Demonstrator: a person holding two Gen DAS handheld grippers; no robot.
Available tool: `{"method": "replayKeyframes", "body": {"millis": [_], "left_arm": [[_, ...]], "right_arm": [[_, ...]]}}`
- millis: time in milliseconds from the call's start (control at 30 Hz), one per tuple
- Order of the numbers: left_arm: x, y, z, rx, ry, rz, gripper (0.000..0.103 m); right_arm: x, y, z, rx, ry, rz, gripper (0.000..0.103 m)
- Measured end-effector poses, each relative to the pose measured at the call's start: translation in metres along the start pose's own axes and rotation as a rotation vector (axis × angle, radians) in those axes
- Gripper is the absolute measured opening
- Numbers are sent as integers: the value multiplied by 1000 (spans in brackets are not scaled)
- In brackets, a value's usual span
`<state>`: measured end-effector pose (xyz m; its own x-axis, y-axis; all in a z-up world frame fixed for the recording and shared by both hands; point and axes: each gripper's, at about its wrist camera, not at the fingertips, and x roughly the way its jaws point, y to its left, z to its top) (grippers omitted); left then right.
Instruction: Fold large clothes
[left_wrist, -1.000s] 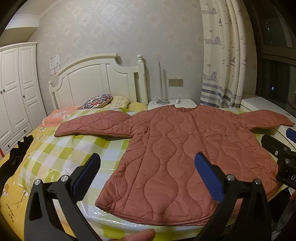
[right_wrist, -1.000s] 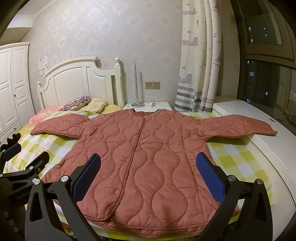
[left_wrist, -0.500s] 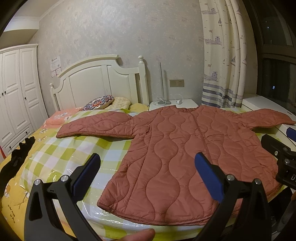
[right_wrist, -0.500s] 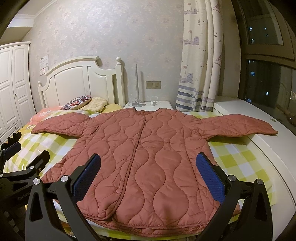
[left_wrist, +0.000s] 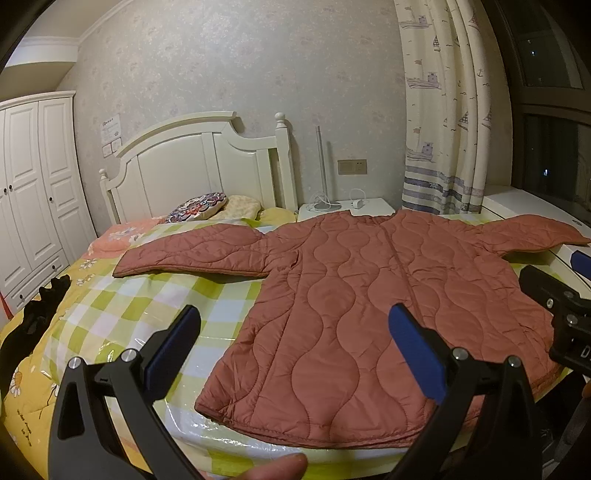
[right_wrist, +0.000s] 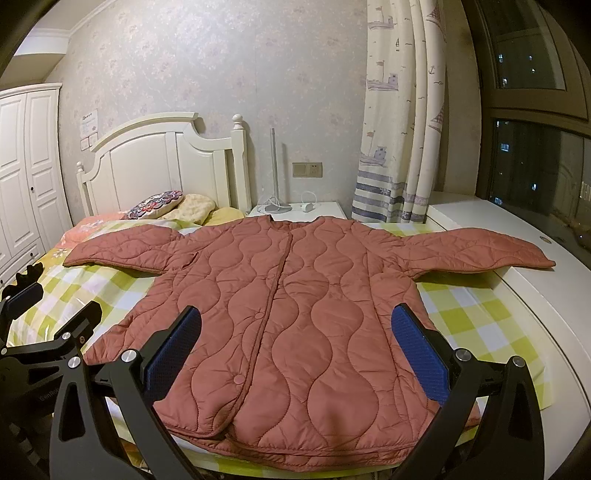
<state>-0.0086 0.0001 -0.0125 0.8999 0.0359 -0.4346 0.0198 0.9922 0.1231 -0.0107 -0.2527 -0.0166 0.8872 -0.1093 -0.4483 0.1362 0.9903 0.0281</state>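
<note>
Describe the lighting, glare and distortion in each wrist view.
Left wrist view: warm dim indoor light, glare on the clear plastic sheet near the quilted rust-red jacket, fisheye bending the white wardrobe. Right wrist view: same warm cast, dark night window, black vignette corners.

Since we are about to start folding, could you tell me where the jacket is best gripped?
Probably grip the jacket at a sleeve cuff, coming in from the outer end. Both sleeves lie flat and spread wide, so the cuff edge is free to pinch and carry over the body.

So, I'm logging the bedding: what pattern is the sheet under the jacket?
Green-and-white check sheet, under the jacket; clearest in the left wrist view.
</note>
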Motion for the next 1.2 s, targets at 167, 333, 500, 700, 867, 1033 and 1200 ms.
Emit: {"method": "replayKeyframes", "body": {"millis": [167, 333, 500, 700, 867, 1033, 1200], "left_arm": [[-1, -1, -1, 1, 2, 0, 101], [0, -2, -2, 2, 2, -1, 101], [0, -3, -4, 3, 3, -4, 101], [0, -3, -3, 4, 3, -3, 101], [0, -3, -4, 4, 3, -2, 101], [0, -3, -4, 4, 3, -3, 101], [0, -4, -4, 3, 3, -2, 101]], "right_arm": [[1, 1, -1, 0, 1, -1, 99], [1, 1, -1, -1, 0, -3, 99], [1, 1, -1, -1, 0, -3, 99], [1, 2, -1, 0, 0, -4, 99], [1, 2, -1, 0, -1, -4, 99], [1, 4, -3, 0, 0, -4, 99], [1, 3, -2, 0, -1, -5, 99]]}}
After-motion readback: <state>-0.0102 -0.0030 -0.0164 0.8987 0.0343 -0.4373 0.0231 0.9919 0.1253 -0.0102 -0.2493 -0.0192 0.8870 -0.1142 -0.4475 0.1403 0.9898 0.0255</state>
